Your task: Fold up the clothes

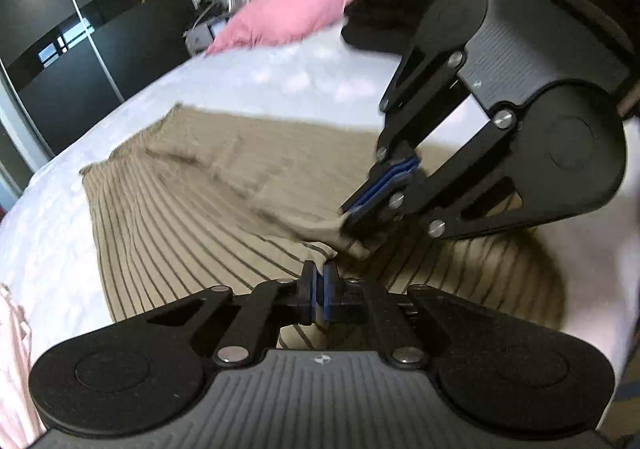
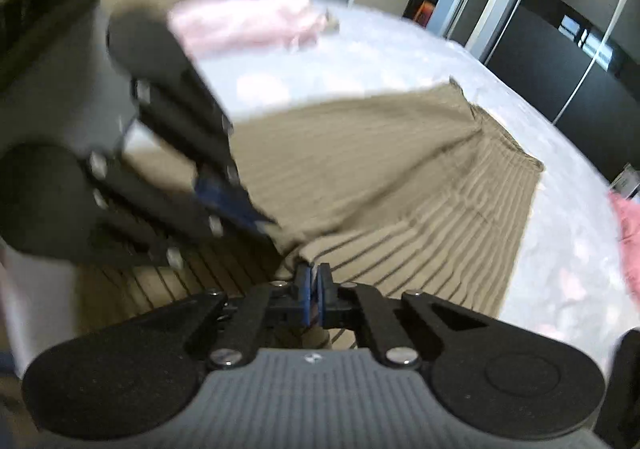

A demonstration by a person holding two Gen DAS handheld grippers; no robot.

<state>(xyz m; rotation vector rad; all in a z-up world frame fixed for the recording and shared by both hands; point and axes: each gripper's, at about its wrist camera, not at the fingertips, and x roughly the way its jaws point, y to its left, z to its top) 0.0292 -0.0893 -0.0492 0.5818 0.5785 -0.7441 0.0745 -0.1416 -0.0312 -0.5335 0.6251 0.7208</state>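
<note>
The tan striped garment [image 1: 192, 217] lies spread on the bed [image 1: 52, 233]. Both the left tool [image 1: 319, 281] and the right tool [image 2: 314, 281] are clenched on the garment's near folded edge, just beside each other.

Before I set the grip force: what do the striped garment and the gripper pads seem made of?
Striped garment: soft matte tan fabric, probably a cotton-like knit; it creases and drapes, thin dark stripes. Left gripper pads: blue, dull, likely rubber or foam. Right gripper pads look alike.
</note>
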